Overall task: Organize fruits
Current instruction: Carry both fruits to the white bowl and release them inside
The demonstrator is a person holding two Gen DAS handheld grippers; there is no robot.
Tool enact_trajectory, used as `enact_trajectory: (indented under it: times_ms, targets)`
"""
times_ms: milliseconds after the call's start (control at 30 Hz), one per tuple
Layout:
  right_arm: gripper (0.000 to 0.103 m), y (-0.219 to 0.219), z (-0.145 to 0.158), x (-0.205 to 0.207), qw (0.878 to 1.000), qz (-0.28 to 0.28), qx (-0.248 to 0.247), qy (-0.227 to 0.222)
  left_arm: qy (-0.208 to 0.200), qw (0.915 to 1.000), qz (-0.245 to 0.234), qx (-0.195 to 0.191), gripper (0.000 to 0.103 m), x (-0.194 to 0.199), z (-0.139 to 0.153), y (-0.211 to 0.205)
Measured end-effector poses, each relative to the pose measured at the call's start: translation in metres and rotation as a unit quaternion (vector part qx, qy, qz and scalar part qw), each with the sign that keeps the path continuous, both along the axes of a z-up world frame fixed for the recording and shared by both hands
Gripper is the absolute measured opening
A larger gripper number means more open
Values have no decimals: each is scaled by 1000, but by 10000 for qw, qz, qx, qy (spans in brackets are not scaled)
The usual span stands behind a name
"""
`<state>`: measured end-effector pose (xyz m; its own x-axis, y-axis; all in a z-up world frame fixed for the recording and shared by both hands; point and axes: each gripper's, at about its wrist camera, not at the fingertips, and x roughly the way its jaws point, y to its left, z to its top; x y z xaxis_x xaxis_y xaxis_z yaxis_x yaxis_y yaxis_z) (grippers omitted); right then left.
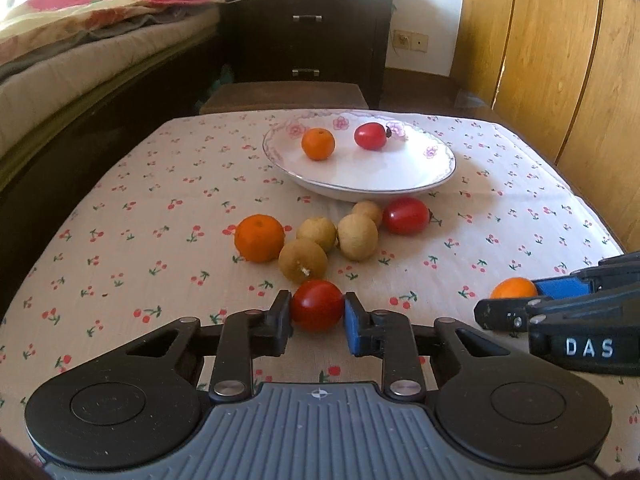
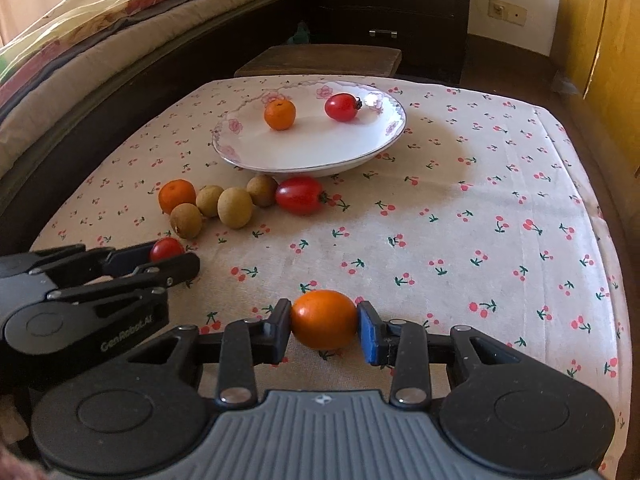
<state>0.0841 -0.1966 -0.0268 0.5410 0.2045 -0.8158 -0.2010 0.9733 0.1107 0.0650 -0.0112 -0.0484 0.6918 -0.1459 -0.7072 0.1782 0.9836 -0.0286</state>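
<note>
Red tomato (image 1: pixel 316 310) clamped by left gripper (image 1: pixel 317 316), orange (image 2: pixel 323 319) by right gripper (image 2: pixel 324 326); gentle lifts toward plate (image 1: pixel 400 188) were advised.

tablecloth (image 1: pixel 500 200): matt printed cotton-like cloth
plate (image 1: pixel 400 176): glossy glazed ceramic
tomatoes (image 1: pixel 406 216): smooth, shiny skin
brown fruits (image 1: pixel 357 237): dull, rough skin
wardrobe (image 1: pixel 560 60): wood, satin finish
left claw (image 1: pixel 317 312): matt black plastic, metal rivets

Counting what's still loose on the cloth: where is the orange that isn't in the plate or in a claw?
In both views the loose orange lies on the tablecloth at the left end of the fruit cluster, touching a brown fruit, on the near side of the plate.
</note>
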Motion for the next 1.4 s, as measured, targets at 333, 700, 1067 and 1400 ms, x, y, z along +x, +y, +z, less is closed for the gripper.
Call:
enact_trajectory:
  times_ms: [333,700,1067,1400]
  targets:
    - [36,2,13,2,9998,-47,163,-130,45,9996,11,-287,35,-6,16,2]
    - [36,1,26,24,9989,-165,337,-274,-91,9988,16,-471,35,9,33,-3]
    - [36,2,37,74,9975,-315,488,-393,-255,9985,34,-475,35,55,47,-12]
    - [36,2,24,117,9977,-379,494,-271,-53,9985,216,-500,34,93,34,-11]
